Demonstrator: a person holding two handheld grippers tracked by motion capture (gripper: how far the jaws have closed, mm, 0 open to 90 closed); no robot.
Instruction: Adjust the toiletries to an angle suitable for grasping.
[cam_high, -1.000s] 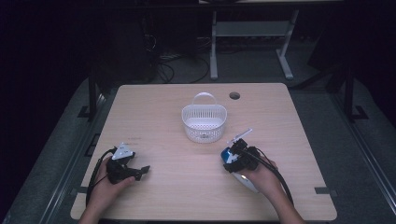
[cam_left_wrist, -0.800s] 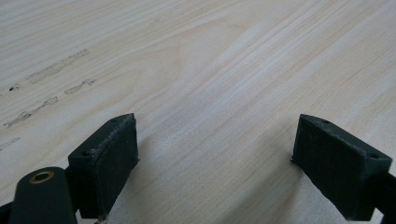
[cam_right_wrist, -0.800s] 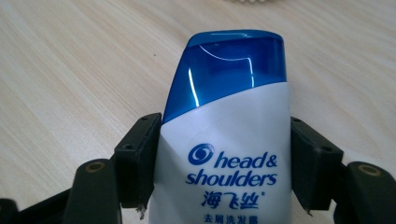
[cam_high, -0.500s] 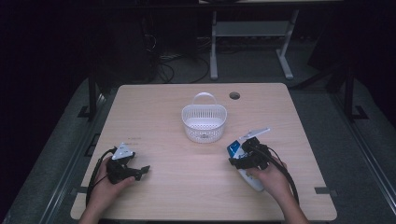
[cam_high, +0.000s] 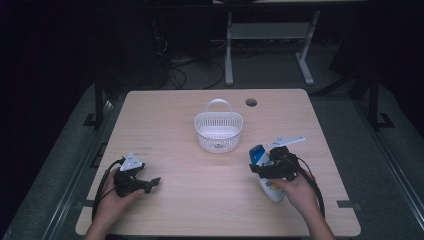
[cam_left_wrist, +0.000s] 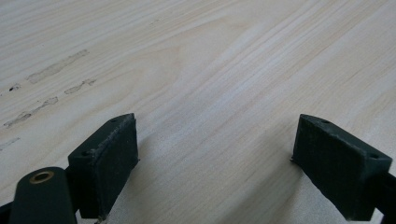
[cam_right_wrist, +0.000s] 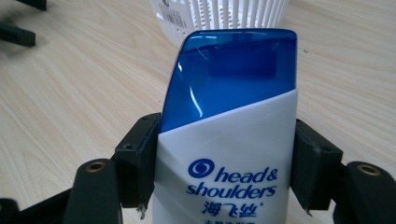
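Observation:
A white shampoo bottle with a blue cap is clamped between the jaws of my right gripper, near the table's front right. The cap points toward the white basket, which stands a short way beyond it at the table's middle. In the right gripper view my right gripper is shut on the bottle's white body just below the cap. My left gripper rests at the front left. Its jaws stand wide apart over bare wood with nothing between them.
The basket's ribbed wall shows just past the bottle's cap. A round cable hole lies behind the basket to the right. The wooden table has bare room on both sides of the basket. Dark floor and desk legs lie beyond.
My right gripper, with the bottle in it, has shifted a little to the right and slightly toward the front edge. The left gripper has stayed put.

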